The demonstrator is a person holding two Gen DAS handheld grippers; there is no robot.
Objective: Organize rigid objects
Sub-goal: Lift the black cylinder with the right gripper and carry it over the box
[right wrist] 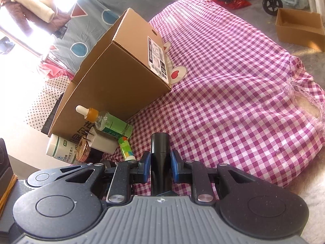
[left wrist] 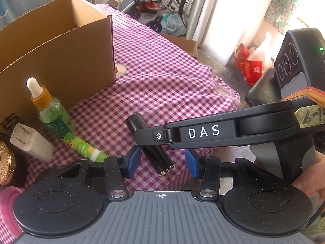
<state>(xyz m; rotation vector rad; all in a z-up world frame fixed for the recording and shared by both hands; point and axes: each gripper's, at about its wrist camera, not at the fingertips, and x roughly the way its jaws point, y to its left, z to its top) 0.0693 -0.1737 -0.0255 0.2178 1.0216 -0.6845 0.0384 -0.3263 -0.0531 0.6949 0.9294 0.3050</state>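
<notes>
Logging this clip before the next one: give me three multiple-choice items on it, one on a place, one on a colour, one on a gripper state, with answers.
1. Where does the dropper bottle stand?
A. inside the box
B. against the box's outer wall
C. on the floor

2. What colour are the gripper pads?
A. blue
B. red
C. white

3. What is the right gripper doing?
A. hanging open with nothing between its pads
B. shut on the charger
C. shut on the black tube

Answers:
1. B: the dropper bottle stands on the cloth by the box.
2. A: pads show blue in both views.
3. C: the right gripper clamps the black tube; the left gripper is open.
</notes>
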